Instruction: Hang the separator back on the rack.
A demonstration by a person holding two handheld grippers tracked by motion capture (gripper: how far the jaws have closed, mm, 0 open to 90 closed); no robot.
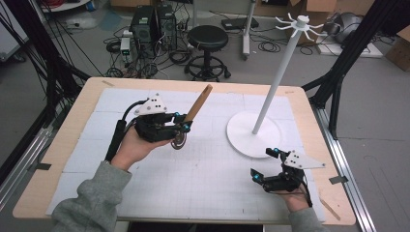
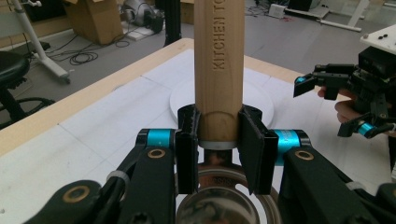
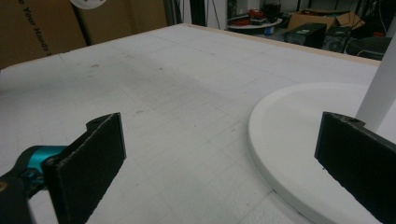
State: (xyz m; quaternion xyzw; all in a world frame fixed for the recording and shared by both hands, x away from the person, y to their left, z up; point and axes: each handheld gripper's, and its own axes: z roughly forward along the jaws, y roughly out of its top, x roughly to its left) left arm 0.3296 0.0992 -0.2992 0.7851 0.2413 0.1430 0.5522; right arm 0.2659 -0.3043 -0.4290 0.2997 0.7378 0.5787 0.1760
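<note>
A kitchen tool with a wooden handle (image 1: 198, 102) and a round metal head (image 1: 180, 142) is held off the table, handle tilted up and to the right. My left gripper (image 1: 181, 126) is shut on the base of that wooden handle (image 2: 218, 65), where its pads (image 2: 187, 154) press either side above the metal head (image 2: 219, 205). My right gripper (image 1: 263, 164) rests low at the table's right front, jaws wide open with nothing between them, beside the round base (image 1: 251, 135) of a white stand. That base (image 3: 299, 140) lies just ahead of its open pads (image 3: 93, 163).
The white stand's pole (image 1: 280, 77) rises to hooked arms (image 1: 300, 21). A white gridded mat (image 1: 193, 183) covers the wooden table (image 1: 58, 140). Beyond the far edge stand a black stool (image 1: 208, 43), computer cases and cables; black frame legs flank the table.
</note>
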